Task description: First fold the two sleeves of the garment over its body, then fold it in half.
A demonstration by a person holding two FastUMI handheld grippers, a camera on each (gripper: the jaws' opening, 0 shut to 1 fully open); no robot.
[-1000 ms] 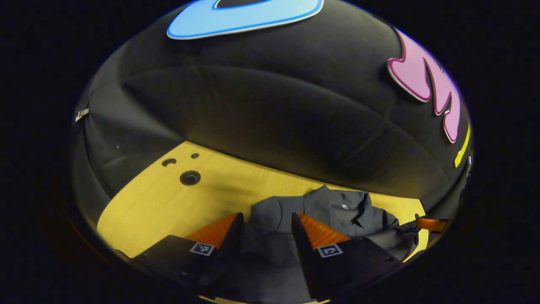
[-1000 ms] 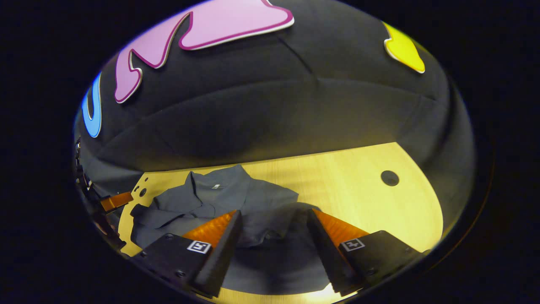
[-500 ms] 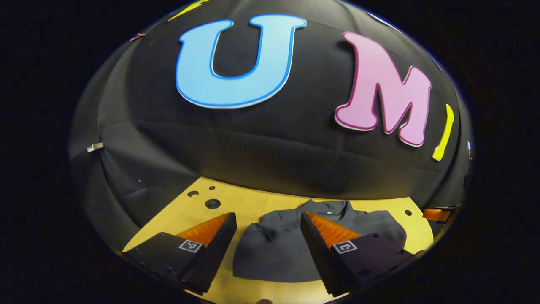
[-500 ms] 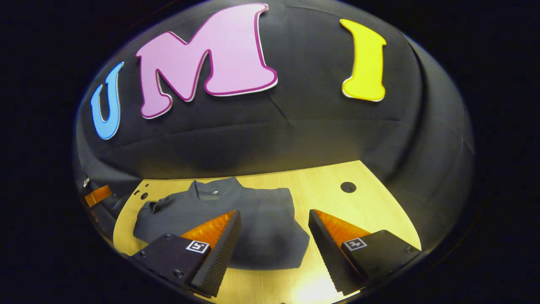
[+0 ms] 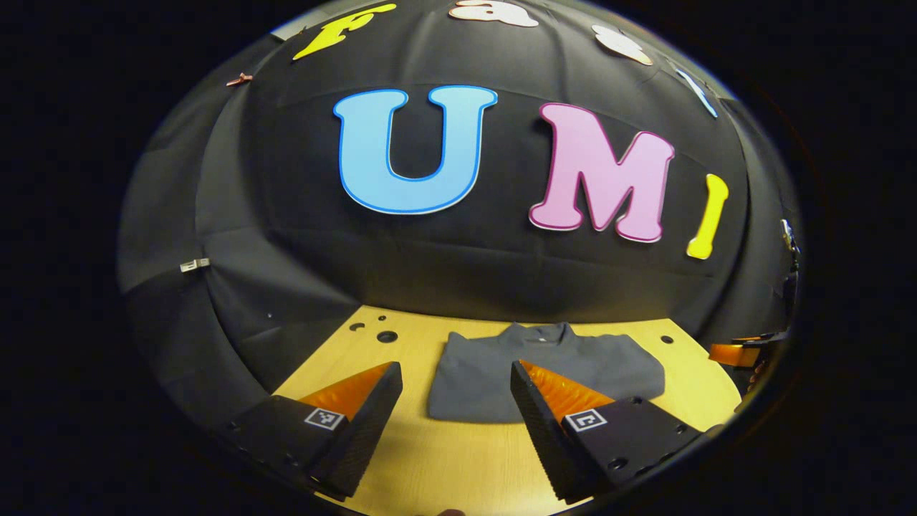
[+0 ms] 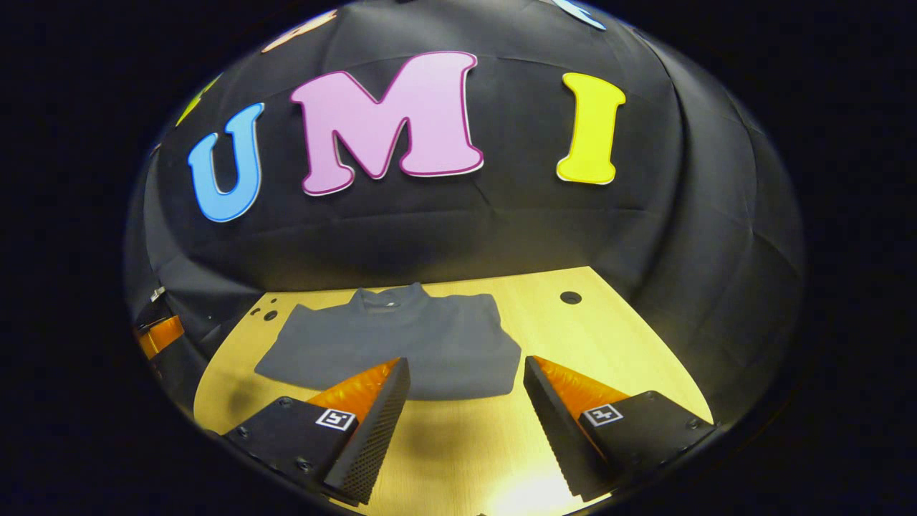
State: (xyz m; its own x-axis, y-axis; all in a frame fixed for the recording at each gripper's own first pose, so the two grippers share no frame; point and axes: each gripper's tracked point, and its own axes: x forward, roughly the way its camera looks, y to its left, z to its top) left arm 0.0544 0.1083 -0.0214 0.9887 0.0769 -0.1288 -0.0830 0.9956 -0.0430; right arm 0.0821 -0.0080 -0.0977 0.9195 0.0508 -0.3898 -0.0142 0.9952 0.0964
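One dark grey cloth garment (image 5: 494, 373) is seen lying flat on the light wooden table (image 5: 458, 459), folded into a neat block. Its collar is turned toward the black cloth wall (image 5: 466, 265) at the back. In the right gripper view the garment (image 6: 401, 344) is laid near the middle of the table (image 6: 616, 344). The sleeves cannot be made out; they seem to be tucked inside the fold. Part of the garment's front edge is hidden behind the fingers in both views.

Small round holes (image 5: 387, 335) are seen in the table near its far left corner, and one hole (image 6: 570, 297) at the far right.

Two grippers are counted. The left gripper (image 5: 455, 383) is held above the table, its black and orange jaws spread wide with nothing between them. The right gripper (image 6: 466, 376) is held the same way, wide apart and gripping nothing. No cloth is touched by either one.
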